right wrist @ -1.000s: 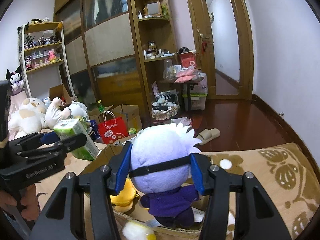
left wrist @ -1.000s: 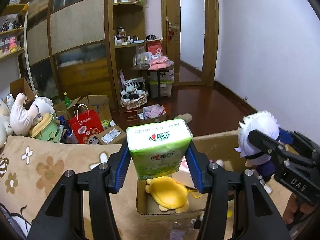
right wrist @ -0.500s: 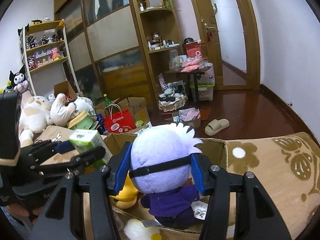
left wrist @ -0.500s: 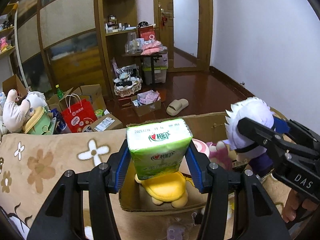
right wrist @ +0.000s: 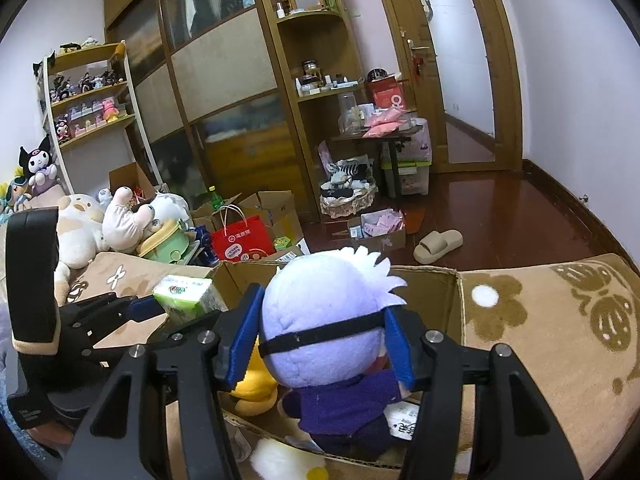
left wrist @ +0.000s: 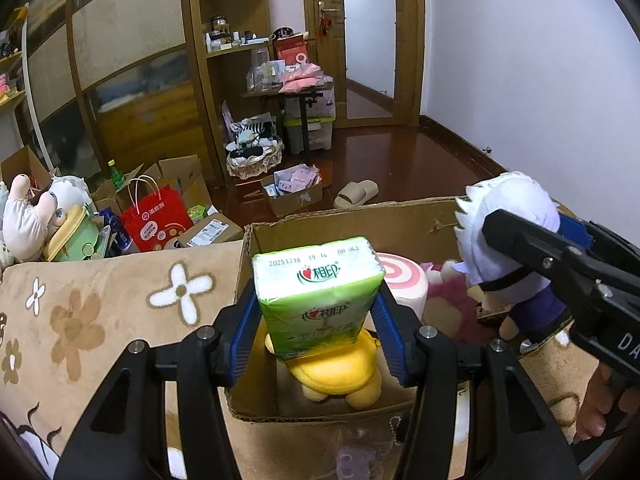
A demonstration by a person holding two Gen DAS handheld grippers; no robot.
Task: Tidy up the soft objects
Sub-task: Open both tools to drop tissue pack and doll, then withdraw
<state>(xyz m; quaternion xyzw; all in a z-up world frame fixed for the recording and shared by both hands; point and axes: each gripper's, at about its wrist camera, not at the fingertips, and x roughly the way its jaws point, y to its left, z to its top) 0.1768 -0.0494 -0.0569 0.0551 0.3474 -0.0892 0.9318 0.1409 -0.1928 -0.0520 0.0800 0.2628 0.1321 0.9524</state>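
My left gripper (left wrist: 316, 316) is shut on a green tissue pack (left wrist: 316, 288) and holds it over the left part of an open cardboard box (left wrist: 320, 220). My right gripper (right wrist: 320, 340) is shut on a white-haired plush doll in purple clothes (right wrist: 324, 336), held over the box's right part (right wrist: 440, 288). The doll (left wrist: 508, 232) and right gripper (left wrist: 560, 264) show at the right of the left wrist view. The tissue pack (right wrist: 184, 296) shows at the left of the right wrist view. Inside the box lie a yellow plush (left wrist: 336, 372), a pink target cushion (left wrist: 400, 280) and a pink plush (left wrist: 444, 300).
The box sits on a beige flowered blanket (left wrist: 100, 308). Past its edge are a red paper bag (left wrist: 156, 224), cardboard boxes (left wrist: 292, 196), a slipper (left wrist: 356, 194) on the dark wood floor, plush toys (left wrist: 36, 212) at left, shelves and a doorway behind.
Both grippers have moved forward and lower over the box with their loads. The box now fills more of both views, and the doll sits deeper in it.
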